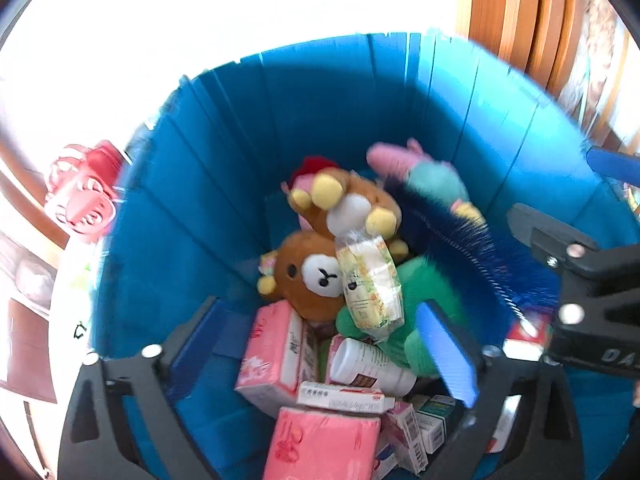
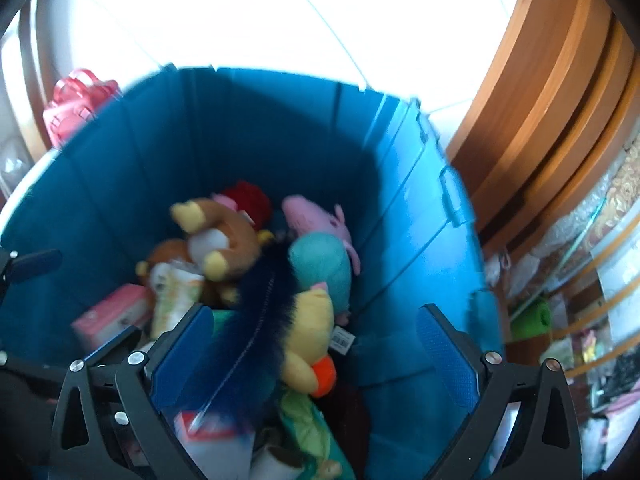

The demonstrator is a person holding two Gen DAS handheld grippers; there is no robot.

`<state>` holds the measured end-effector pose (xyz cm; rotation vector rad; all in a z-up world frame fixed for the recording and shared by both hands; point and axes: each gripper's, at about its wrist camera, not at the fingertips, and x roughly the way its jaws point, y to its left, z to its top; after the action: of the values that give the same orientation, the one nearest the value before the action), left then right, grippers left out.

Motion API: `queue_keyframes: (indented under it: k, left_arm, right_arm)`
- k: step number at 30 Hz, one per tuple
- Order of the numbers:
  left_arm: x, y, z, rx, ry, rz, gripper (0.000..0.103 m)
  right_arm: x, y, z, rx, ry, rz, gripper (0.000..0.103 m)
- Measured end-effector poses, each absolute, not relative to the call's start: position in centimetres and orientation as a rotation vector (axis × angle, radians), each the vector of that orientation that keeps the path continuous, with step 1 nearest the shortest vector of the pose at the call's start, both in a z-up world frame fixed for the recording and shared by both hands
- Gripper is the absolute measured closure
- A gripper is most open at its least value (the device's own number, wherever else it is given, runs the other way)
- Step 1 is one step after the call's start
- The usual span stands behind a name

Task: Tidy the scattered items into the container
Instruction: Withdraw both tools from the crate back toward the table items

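A deep blue bin (image 1: 200,200) (image 2: 120,184) fills both wrist views, seen from above. It holds brown bear plushes (image 1: 308,276), a pink pig plush (image 2: 316,216), a yellow plush (image 2: 312,332), pink tissue packs (image 1: 276,352), a white bottle (image 1: 368,364) and small boxes. A green-yellow tissue packet (image 1: 372,284) lies on the bears. A dark blue bottle brush (image 1: 460,240) (image 2: 256,320) slants across the pile. My left gripper (image 1: 320,352) hangs open over the bin, gripping nothing. My right gripper (image 2: 316,360) is open too; the brush lies loose near its left pad (image 2: 180,356).
A red plastic basket (image 1: 80,192) (image 2: 76,100) stands outside the bin at the left. Wooden furniture (image 1: 520,20) (image 2: 540,120) rises at the right, with cluttered shelves (image 2: 580,280) beside it. Bright white tile floor (image 2: 240,12) lies beyond the bin.
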<state>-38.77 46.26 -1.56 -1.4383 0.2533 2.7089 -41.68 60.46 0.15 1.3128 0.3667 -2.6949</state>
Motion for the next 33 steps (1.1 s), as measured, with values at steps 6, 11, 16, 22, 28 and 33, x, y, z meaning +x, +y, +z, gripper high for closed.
queue_keyframes:
  k: [6, 11, 16, 22, 28, 33]
  left_arm:
    - [-33.8, 44.3, 1.8, -1.262, 0.136, 2.805, 0.002]
    - [-29.8, 41.8, 3.7, -1.139, 0.075, 2.902, 0.001]
    - [-26.7, 37.8, 4.7, -1.06, -0.008, 2.961, 0.001]
    - [-24.5, 30.6, 4.6, -1.046, -0.05, 3.018, 0.001]
    - [-22.3, 21.2, 3.3, -1.066, -0.074, 3.083, 0.001]
    - [-20.5, 13.5, 1.8, -1.094, -0.073, 3.109, 0.001]
  right_arm:
    - [-36.2, 60.8, 4.7, 1.101, 0.295, -2.764, 0.0]
    - [-32.4, 59.4, 5.7, 0.983, 0.291, -2.792, 0.0]
    - [-29.2, 56.4, 6.5, 0.888, 0.223, -2.77, 0.0]
    - [-27.6, 49.9, 6.8, 0.835, 0.223, -2.743, 0.0]
    - [-26.0, 40.9, 6.2, 0.834, 0.196, -2.708, 0.0]
    - [-24.4, 33.2, 4.7, 0.852, 0.185, -2.683, 0.0]
